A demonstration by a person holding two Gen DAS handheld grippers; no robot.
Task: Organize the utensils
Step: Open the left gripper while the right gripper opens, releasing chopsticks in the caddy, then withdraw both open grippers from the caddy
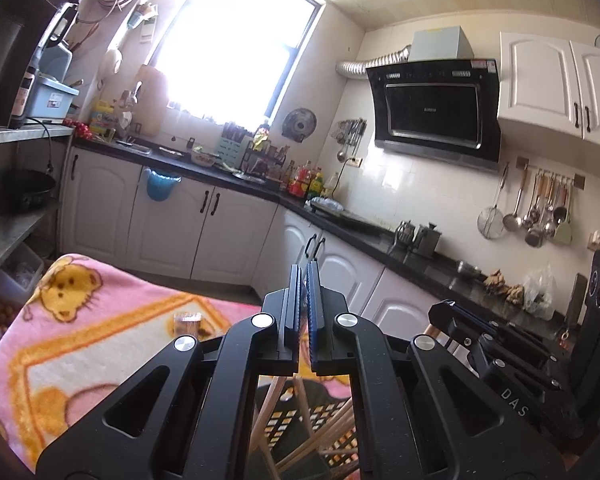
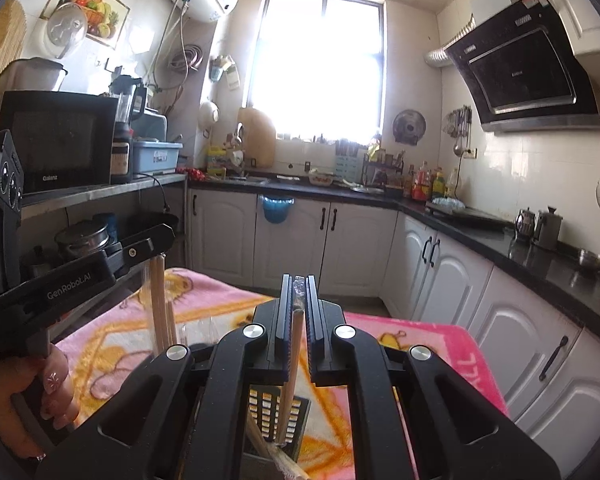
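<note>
My right gripper (image 2: 299, 280) is shut on a wooden chopstick (image 2: 291, 360) that hangs down toward a black perforated holder (image 2: 278, 408) on the pink blanket (image 2: 228, 300). More chopsticks (image 2: 276, 460) lean in the holder. At the left of the right wrist view, my left gripper (image 2: 160, 242) is shut on a pair of chopsticks (image 2: 160, 304) that hang straight down, with clear wrap around them. In the left wrist view the left gripper (image 1: 304, 280) has its pads together, and chopsticks (image 1: 266, 404) and the holder (image 1: 296, 420) show below it. The right gripper (image 1: 444, 308) reaches in from the right.
A hand (image 2: 52, 384) holds the left gripper's handle. The blanket (image 1: 100, 340) covers a table; a small clear item (image 1: 188, 322) stands on it. White cabinets (image 2: 292, 240) under a black counter (image 2: 540, 256) run behind and to the right. Shelves with a microwave (image 2: 56, 140) stand at left.
</note>
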